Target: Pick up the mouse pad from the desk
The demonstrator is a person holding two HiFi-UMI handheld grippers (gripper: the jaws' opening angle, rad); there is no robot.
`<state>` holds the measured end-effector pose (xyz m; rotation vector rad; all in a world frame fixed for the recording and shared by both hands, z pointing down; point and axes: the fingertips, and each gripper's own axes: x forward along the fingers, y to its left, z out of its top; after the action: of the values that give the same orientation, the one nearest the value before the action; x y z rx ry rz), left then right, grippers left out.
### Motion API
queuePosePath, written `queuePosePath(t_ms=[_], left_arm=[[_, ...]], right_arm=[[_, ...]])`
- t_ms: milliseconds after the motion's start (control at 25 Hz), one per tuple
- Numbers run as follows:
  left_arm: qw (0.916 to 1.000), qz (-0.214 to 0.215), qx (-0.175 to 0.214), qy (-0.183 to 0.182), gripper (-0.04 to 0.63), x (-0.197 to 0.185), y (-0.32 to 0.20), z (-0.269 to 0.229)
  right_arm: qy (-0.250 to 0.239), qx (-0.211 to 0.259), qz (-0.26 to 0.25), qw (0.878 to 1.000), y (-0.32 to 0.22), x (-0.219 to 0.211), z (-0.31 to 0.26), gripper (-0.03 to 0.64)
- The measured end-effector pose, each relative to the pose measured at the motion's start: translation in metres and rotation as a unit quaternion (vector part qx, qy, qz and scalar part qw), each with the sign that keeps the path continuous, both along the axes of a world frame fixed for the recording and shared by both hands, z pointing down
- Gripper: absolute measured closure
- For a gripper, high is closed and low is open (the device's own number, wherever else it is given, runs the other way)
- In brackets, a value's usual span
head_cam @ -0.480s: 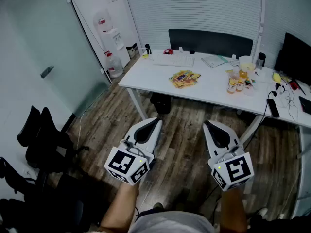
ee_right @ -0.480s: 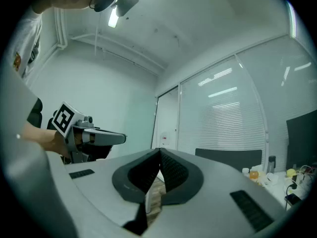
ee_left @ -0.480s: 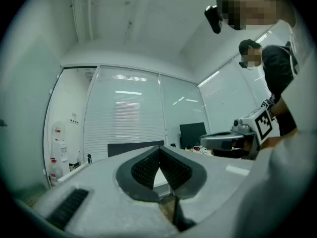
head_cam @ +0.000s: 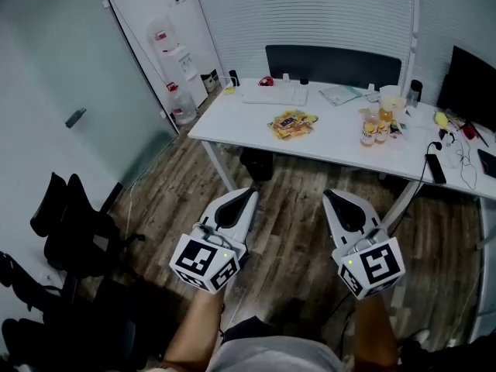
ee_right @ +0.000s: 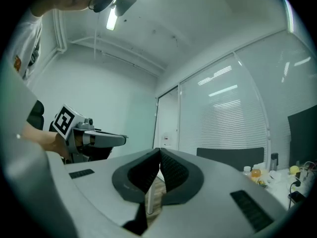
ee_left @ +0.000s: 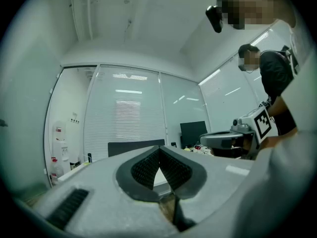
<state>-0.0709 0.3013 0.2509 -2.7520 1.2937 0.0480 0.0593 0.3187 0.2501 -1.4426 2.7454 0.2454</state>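
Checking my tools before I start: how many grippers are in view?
2. The left gripper is at lower left and the right gripper at lower right. Both are shut and empty, held above the wooden floor, short of the white desk. None seems hidden.

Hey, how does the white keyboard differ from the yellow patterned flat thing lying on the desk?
The white keyboard is plain, long and narrow. The yellow patterned flat piece is multicoloured and shorter, with an uneven outline. The keyboard lies by the desk's far edge, while the yellow piece lies nearer the front edge. Both lie flat on the white desk, untouched.
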Motion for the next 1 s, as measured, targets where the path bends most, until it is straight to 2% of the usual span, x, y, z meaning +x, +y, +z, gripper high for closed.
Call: queuePosePath(t_ms=[280, 520, 840, 1000], left_arm=[[1.0000, -0.006, -0.002, -0.002, 0.580, -0.003, -0.008, 0.002], [1.0000, -0.007, 0.002, 0.000, 0.580, -0.013, -0.035, 0.007], [0.9999, 0.004, 0.001, 0.013, 0.580, -0.017, -0.112, 0.009], [0.9998, 0.017, 0.005, 0.004, 0.580, -0.024, -0.159, 0.012]], right_arm=[[0.000, -0.003, -0.002, 1.000, -0.009, 0.000, 0.003, 0.604], [0.010, -0.008, 0.003, 1.000, -0.029, -0.001, 0.010, 0.604], [0.023, -0.011, 0.026, 0.999, -0.093, 0.001, 0.010, 0.604], [0.023, -0.014, 0.040, 0.999, -0.136, -0.005, 0.012, 0.604]])
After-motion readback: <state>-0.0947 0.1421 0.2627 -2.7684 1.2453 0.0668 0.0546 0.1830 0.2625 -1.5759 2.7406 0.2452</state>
